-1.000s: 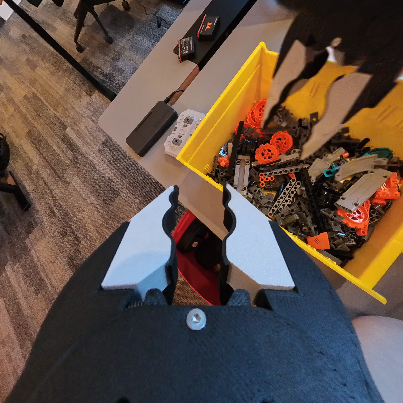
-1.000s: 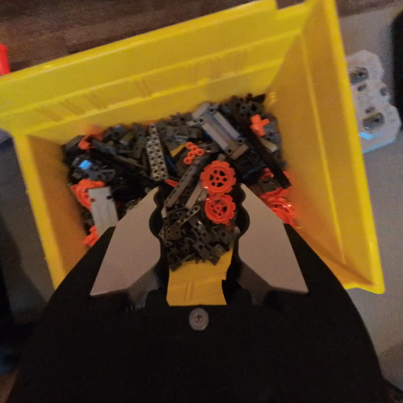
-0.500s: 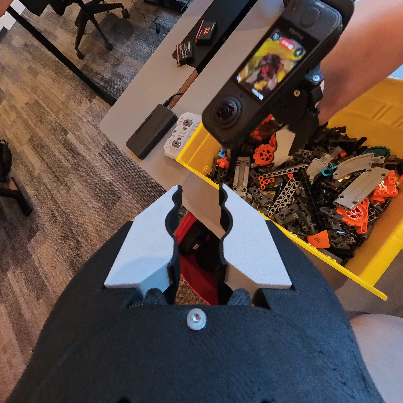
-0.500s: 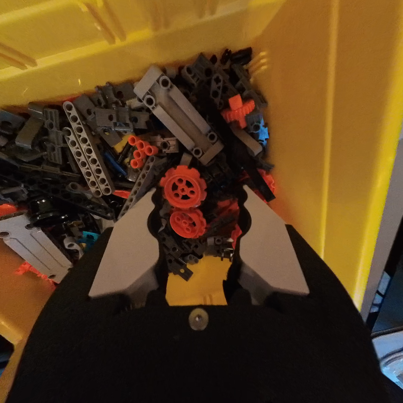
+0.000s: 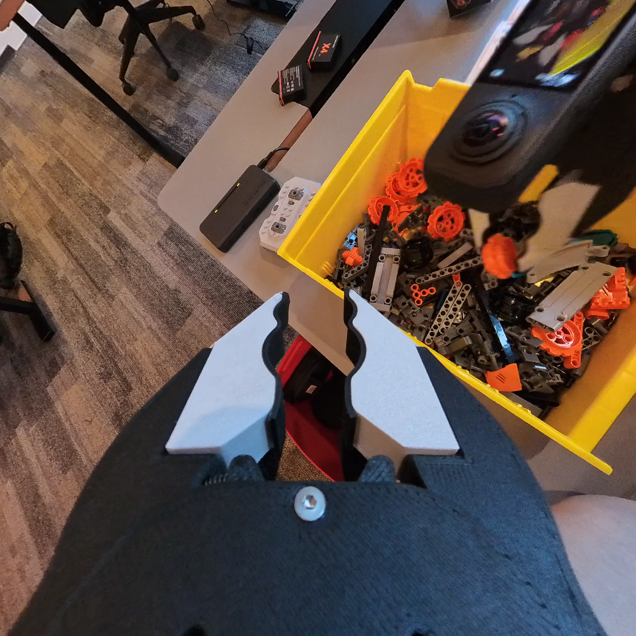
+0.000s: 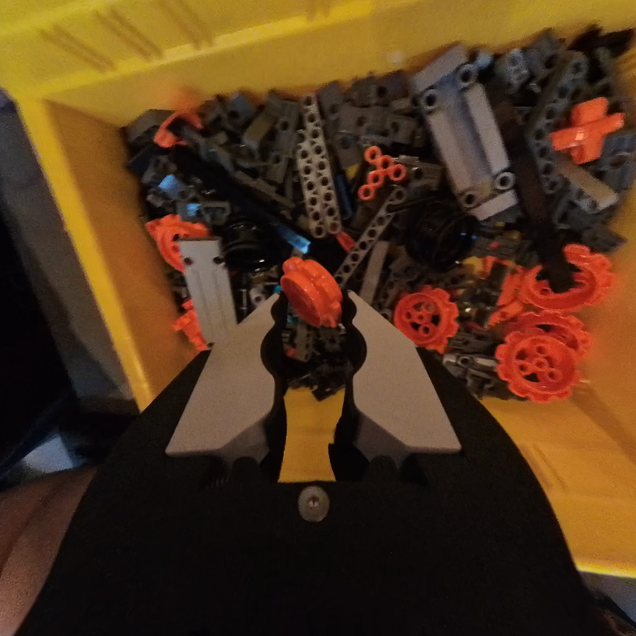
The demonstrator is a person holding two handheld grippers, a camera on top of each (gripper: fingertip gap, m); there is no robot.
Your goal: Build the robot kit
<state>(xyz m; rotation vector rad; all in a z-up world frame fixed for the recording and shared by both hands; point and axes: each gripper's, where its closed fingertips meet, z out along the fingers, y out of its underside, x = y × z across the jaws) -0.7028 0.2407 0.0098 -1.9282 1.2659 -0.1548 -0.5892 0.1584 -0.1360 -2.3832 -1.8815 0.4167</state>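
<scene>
A yellow bin on a grey table holds a heap of grey, black and orange building pieces. My right gripper is shut on an orange toothed wheel and holds it edge-on just above the heap. It also shows in the left wrist view, with its camera above the bin. Several more orange wheels lie at the right of the heap. My left gripper is open and empty, held off the table's edge beside the bin's near corner.
A black box with a cable and a white block with ports lie on the table left of the bin. Two small black packs lie farther back. A red bag sits under the table. Office chair legs stand on the carpet. The tips of one gripper are about 20 centimeters away from the tips of the other.
My right gripper has closed on an orange wheel in the heap and lifted it clear, shifting left over the bin. My left gripper has barely moved.
</scene>
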